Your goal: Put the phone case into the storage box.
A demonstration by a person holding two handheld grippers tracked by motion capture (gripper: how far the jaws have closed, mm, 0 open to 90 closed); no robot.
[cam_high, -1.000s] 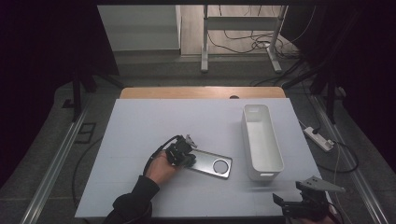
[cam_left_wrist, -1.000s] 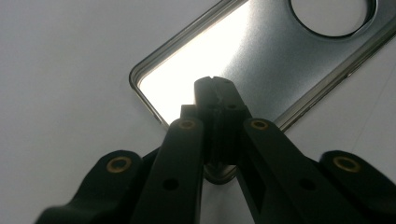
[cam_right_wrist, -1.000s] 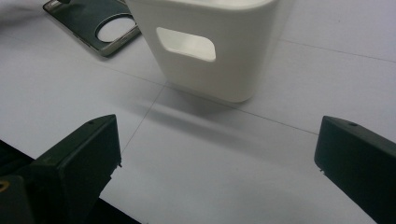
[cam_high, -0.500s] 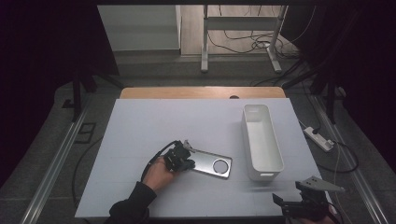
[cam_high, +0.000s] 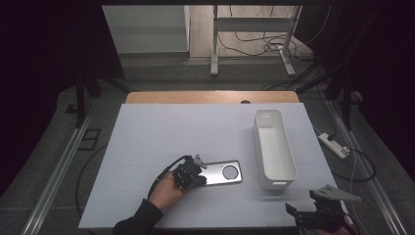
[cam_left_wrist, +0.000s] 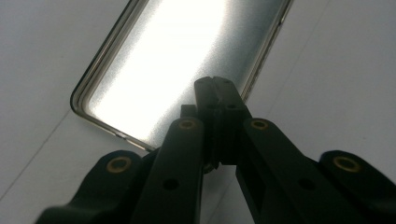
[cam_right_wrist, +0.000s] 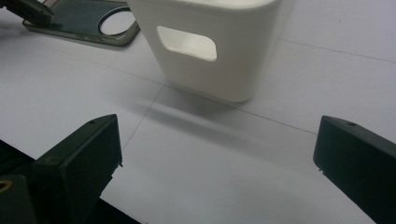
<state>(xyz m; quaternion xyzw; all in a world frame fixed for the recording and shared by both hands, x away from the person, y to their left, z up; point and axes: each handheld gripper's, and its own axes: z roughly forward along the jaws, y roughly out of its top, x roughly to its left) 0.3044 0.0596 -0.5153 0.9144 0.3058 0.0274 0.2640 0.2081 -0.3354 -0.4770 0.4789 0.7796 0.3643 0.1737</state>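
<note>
On the white table (cam_high: 147, 147), near its front edge and left of centre, we see the person's left hand (cam_high: 164, 192) holding the left gripper (cam_high: 192, 172). In the left gripper view its jaws are pressed together, tips over the near edge of a shiny metal plate (cam_left_wrist: 177, 60); we cannot tell whether they pinch its rim. The plate lies flat, with a round hole (cam_high: 229, 171) toward its right end. Just right of it stands a long white bin (cam_high: 274, 147), running near to far, with a handle slot (cam_right_wrist: 187, 43) in its near end. At the near right corner the right gripper (cam_high: 318, 213) hovers, jaws spread wide, apart from the bin.
</note>
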